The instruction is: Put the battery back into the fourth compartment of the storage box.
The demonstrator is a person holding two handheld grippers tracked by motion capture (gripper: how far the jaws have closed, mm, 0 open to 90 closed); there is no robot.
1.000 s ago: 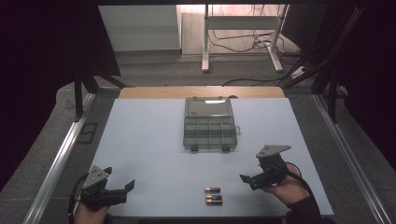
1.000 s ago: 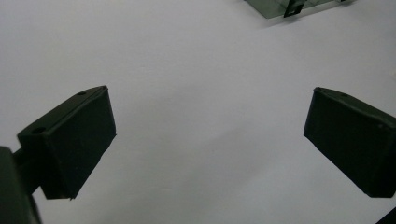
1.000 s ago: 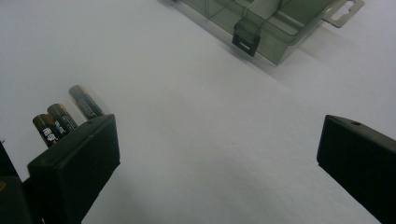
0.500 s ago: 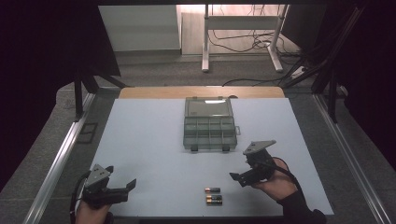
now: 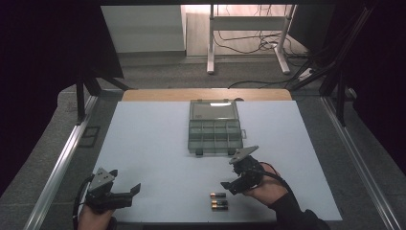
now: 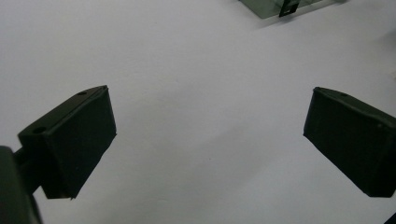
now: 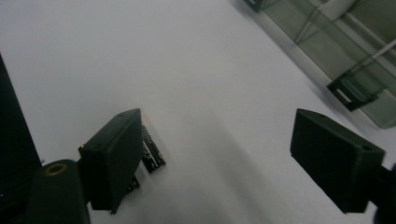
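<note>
The room is dark, and only a lit strip of floor with a metal frame [image 5: 249,33] and loose cables shows at the top of the high view. A large white table [image 5: 153,143] takes the middle of that view, with a wooden edge along its far side and metal rails to the left and right. In the centre of the table lies a clear plastic box [image 5: 214,127] with its lid open and many small compartments. Near the lower edge, a little right of the middle, two small batteries [image 5: 219,200] lie side by side. The right gripper [image 5: 229,186] is just beside them, at their upper right; its jaws have just been closing but stand apart, with nothing between them. The left gripper [image 5: 135,190] is in the lower left, well apart from the batteries, jaws wide open and empty. The right gripper view shows the batteries [image 7: 152,151] partly hidden behind one jaw and the latch of the box [image 7: 355,88] at the upper right. The left gripper view shows a corner of the box [image 6: 285,7] at its top edge.
</note>
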